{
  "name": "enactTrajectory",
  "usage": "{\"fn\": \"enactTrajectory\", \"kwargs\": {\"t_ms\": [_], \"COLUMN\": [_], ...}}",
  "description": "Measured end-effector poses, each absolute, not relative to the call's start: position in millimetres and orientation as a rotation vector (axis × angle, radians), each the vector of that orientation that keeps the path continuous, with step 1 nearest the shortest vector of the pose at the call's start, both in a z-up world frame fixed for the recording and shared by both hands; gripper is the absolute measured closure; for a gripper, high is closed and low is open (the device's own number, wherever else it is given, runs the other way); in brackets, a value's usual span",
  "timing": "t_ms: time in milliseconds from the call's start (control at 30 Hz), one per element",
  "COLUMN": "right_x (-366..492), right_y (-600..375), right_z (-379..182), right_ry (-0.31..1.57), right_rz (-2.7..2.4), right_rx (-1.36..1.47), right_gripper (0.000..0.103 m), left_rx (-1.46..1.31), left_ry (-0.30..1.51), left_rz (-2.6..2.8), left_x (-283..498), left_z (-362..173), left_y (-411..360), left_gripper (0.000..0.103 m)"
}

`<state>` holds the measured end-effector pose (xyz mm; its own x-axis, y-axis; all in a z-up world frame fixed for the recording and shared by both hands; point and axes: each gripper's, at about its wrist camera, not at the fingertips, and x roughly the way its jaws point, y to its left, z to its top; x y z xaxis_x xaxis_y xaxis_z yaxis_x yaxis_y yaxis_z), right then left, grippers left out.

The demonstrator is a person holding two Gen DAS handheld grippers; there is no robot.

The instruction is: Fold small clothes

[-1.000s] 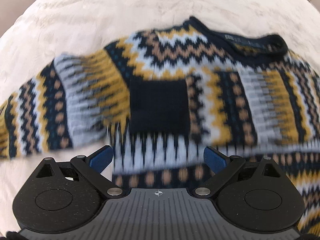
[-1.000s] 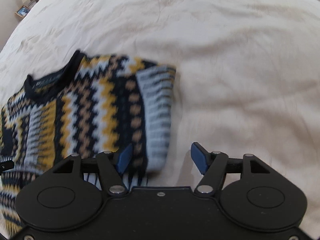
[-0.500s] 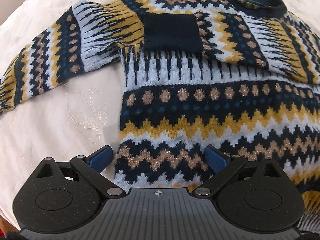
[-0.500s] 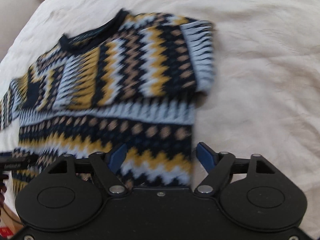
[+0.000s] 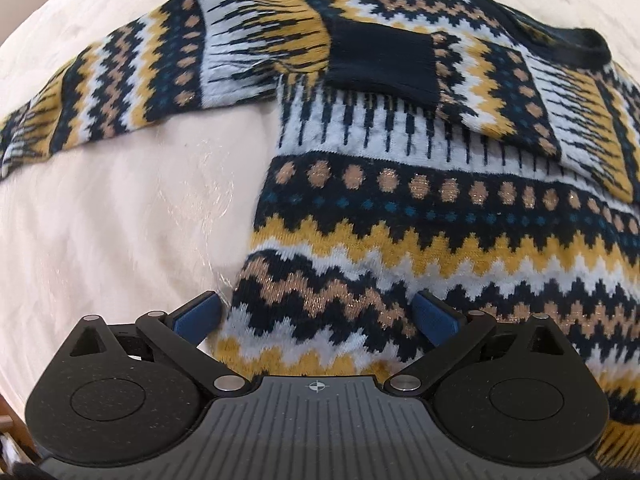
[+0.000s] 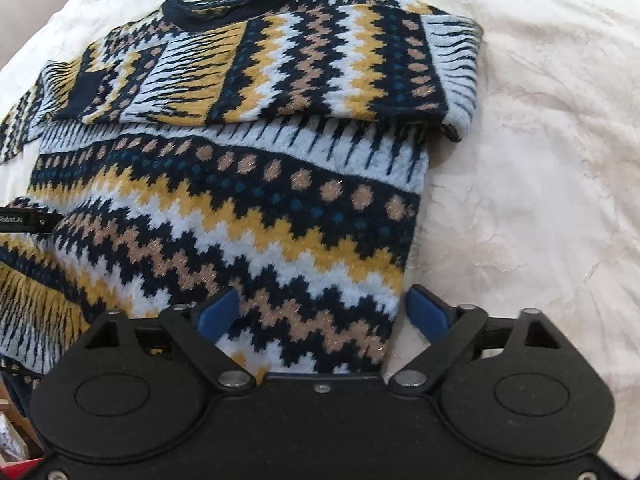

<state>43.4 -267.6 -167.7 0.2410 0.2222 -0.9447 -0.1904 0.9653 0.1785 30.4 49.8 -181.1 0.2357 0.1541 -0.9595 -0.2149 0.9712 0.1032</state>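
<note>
Knitted sweater [image 6: 240,208] lies on the bed [image 6: 520,160] with its 1 o'clock sleeve [image 6: 320,68] folded across, the other sleeve [image 5: 140,80] and hem left, left tongs [image 5: 316,316] wide and empty, right tongs [image 6: 324,312] opening, gripping nothing.

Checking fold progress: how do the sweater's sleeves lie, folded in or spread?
One of each. On the sweater, one sleeve is folded across the chest; the other sleeve still stretches out over the cream bedding.

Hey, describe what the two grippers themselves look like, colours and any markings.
Both are matte black with rounded lobes, silver pivot screws, angled black links and blue pads. The left gripper has a ribbed grey centre plate bearing a small crosshair mark. The right gripper has a plain black plate with one small screw.
</note>
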Motion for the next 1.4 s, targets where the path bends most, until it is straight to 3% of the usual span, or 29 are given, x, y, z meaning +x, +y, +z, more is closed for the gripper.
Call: {"fn": "enactTrajectory", "kwargs": {"t_ms": [67, 567, 967, 1400], "right_x": [39.4, 37.6, 59.7, 76.8], "right_y": [-265.7, -274.5, -186.8, -97.6], "right_z": [-170.4, -133.1, -97.3, -87.9], "right_ry": [1.296, 1.209, 1.073, 1.117], "right_rz": [0.301, 0.241, 0.285, 0.333], "right_rx": [0.037, 0.21, 0.27, 0.266], "right_gripper": [0.0, 0.0, 0.0, 0.0], "left_rx": [-0.063, -0.24, -0.33, -0.407], "left_ry": [1.301, 1.137, 1.017, 0.961], "left_rz": [0.246, 0.18, 0.346, 0.467], "left_x": [31.0, -9.2, -12.8, -5.6], "left_z": [-180.2, -137.8, -95.8, -98.7], "left_y": [50.5, 140.7, 297.3, 403.5], "left_gripper": [0.0, 0.001, 0.002, 0.003]}}
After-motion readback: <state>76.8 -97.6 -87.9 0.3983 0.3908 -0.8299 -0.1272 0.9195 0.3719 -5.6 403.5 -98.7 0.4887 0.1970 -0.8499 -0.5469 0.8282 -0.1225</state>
